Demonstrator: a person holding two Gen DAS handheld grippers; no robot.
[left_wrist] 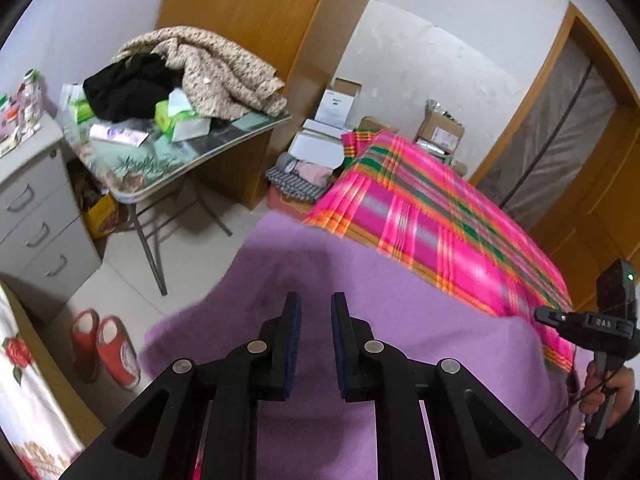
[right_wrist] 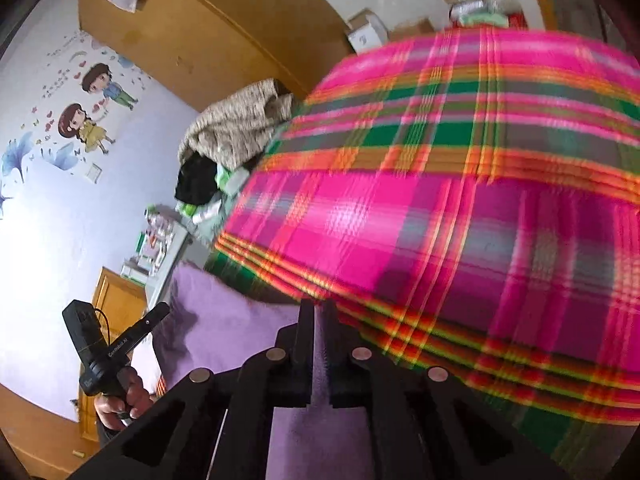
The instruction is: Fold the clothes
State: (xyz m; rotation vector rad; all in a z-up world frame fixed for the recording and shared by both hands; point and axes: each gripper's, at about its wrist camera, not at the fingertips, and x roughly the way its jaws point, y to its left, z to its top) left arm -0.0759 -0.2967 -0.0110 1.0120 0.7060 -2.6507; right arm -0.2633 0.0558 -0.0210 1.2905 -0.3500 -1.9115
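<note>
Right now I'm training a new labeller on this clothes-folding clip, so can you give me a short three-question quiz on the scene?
1. True or false: the right gripper has purple cloth pinched between its fingers.
2. What lies under the purple cloth? A) bare floor B) pink plaid blanket C) grey drawers
3. Fill in: the left gripper fingers show a ___ between them.

Key: 1 true; 2 B; 3 gap.

Plaid bed cover (left_wrist: 432, 216) lies bare beyond the purple garment (left_wrist: 360, 320): open passage there. Left of bed: cluttered folding table (left_wrist: 168, 160), grey drawer unit (left_wrist: 36, 216), red slippers (left_wrist: 104, 348) on floor. Cardboard boxes (left_wrist: 440, 132) crowd the bed's far end.
</note>
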